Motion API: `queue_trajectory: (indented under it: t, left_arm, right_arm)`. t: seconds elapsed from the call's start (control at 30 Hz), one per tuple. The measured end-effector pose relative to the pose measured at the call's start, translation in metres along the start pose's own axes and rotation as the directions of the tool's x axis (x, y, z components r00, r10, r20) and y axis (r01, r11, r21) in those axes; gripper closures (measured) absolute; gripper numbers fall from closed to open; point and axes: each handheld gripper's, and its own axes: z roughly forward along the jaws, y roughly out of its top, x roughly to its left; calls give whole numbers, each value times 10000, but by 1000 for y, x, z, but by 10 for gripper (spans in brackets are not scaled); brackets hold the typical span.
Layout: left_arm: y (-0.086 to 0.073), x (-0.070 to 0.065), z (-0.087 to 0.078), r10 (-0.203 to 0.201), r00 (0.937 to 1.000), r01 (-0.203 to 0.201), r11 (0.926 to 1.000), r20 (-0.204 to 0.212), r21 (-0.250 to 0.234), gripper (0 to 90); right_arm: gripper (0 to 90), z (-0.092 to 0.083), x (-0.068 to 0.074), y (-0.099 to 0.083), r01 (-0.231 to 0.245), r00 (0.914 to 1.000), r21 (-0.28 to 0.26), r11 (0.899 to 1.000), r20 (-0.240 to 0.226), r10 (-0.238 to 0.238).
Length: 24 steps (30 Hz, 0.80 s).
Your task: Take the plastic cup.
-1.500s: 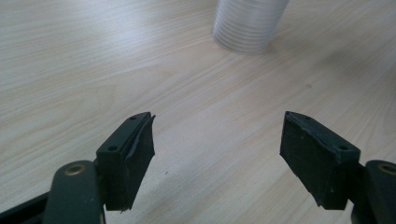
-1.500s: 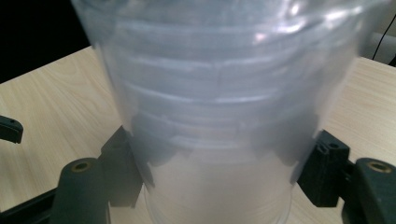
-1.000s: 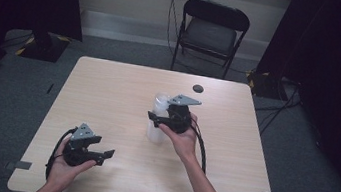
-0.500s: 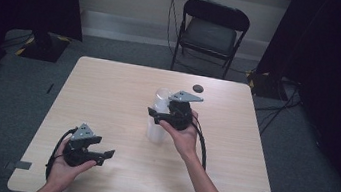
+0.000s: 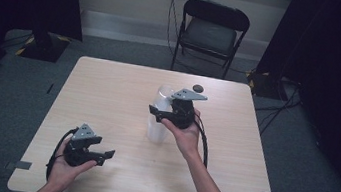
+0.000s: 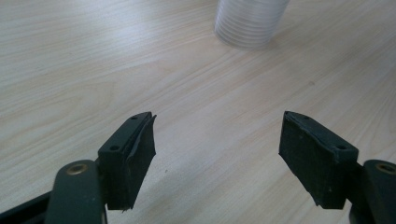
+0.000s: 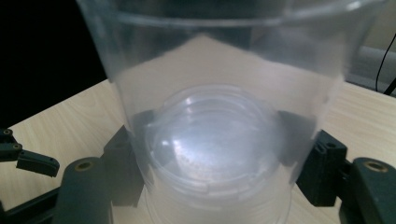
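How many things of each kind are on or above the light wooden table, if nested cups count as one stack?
Black two-jaw grippers: 2, the left gripper and the right gripper
Stack of clear ribbed plastic cups: 1
Small dark round object: 1
Total: 4

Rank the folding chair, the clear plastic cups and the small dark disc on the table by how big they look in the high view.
1. Folding chair, largest, though it stands farthest from the camera.
2. Clear plastic cups, a stack held between the right gripper's jaws.
3. Small dark disc, the smallest by far, lying on the table.
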Motion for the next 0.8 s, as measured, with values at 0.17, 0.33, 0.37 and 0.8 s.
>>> queue_trajectory:
  t: [0.17, 0.33, 0.37, 0.8]
  left_arm:
    - [0, 0, 0, 87, 9999, -86, 9999, 114, -57, 251]
    - [0, -1, 2, 85, 9999, -84, 10000, 119, -52, 253]
    - [0, -1, 2, 95, 9999, -94, 9999, 120, -54, 253]
    - [0, -2, 1, -80, 9999, 84, 9995, 101, -319, 259]
  right_arm:
    - [298, -2, -1, 2, -53, 10000, -71, 10000, 67, 54]
    - [299, -3, 0, 6, -27, 9999, -55, 10000, 119, 28]
    - [299, -4, 0, 7, -1, 9999, -82, 10000, 136, 2]
    - [306, -13, 1, 19, -50, 9999, -324, 9995, 138, 55]
